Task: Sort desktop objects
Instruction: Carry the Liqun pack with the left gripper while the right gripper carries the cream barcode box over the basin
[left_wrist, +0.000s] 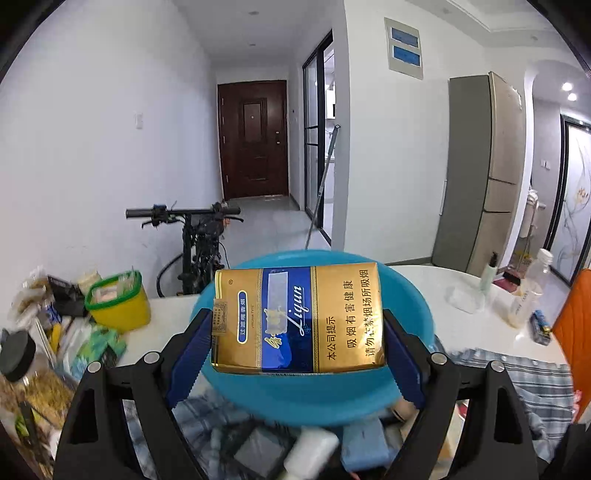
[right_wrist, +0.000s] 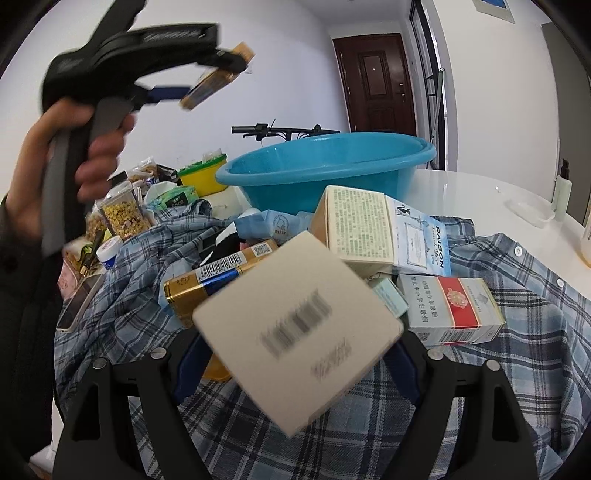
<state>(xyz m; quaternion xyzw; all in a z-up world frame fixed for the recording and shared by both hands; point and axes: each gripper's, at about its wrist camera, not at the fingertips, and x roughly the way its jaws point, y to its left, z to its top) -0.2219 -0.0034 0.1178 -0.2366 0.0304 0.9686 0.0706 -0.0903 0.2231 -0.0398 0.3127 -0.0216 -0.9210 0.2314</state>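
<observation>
My left gripper (left_wrist: 297, 332) is shut on a gold and blue cigarette pack (left_wrist: 297, 319) and holds it in the air in front of the blue plastic basin (left_wrist: 413, 295). The same gripper and pack show in the right wrist view (right_wrist: 212, 85), raised at the upper left. My right gripper (right_wrist: 295, 354) is shut on a cream box with a barcode (right_wrist: 297, 328), tilted, just above a pile of packs on a plaid shirt (right_wrist: 517, 369). The pile holds another gold pack (right_wrist: 207, 280), a red and white pack (right_wrist: 452, 308) and a RAISON box (right_wrist: 373, 230). The basin (right_wrist: 325, 166) stands behind the pile.
A yellow tub with a green rim (left_wrist: 118, 301) and jars and snack bags (left_wrist: 33, 369) crowd the table's left side. Bottles (left_wrist: 528, 288) and a clear dish (left_wrist: 463, 297) stand at the right on the white table (left_wrist: 480, 332). A phone (right_wrist: 79, 302) lies left of the shirt.
</observation>
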